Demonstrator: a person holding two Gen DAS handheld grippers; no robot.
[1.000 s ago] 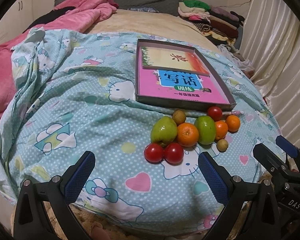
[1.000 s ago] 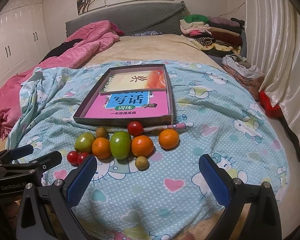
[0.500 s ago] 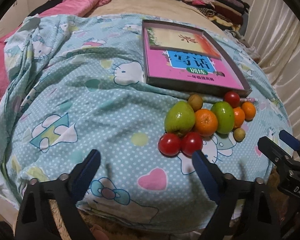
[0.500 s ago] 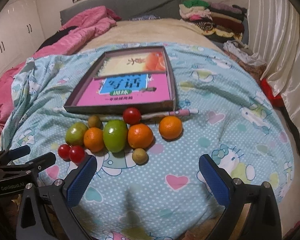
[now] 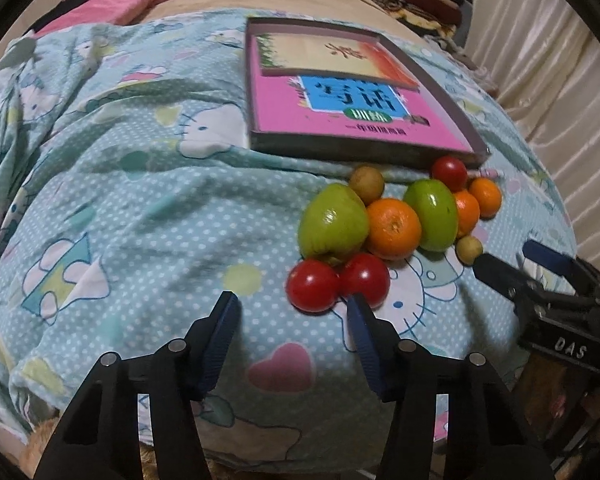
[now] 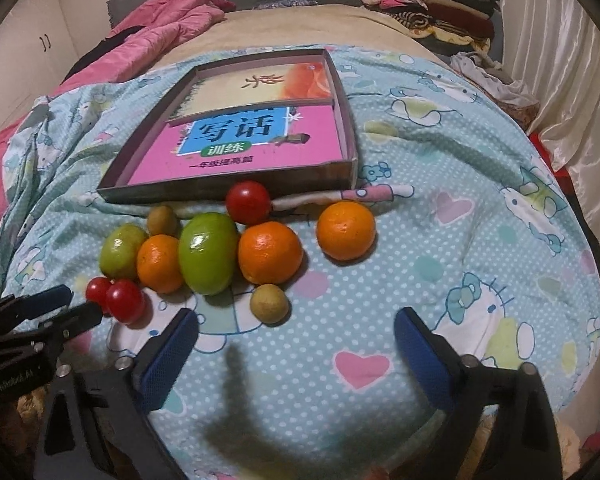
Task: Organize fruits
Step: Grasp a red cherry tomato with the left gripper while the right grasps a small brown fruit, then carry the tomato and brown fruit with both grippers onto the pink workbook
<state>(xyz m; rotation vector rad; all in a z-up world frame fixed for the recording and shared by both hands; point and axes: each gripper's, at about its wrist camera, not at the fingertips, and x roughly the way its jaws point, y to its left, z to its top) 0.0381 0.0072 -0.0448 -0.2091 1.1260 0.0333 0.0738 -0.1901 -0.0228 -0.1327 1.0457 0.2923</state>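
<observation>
The fruit lies in a loose cluster on the cartoon-print blanket, just in front of the near edge of the shallow box, well in from the blanket's side edges. The left gripper is nearer the two red tomatoes at the cluster's left end: they sit just ahead of its right finger, slightly right of its centreline. Its jaws are closing with nothing between them. The right gripper has its jaws wide, narrowing, empty; the small brown fruit lies just ahead.
</observation>
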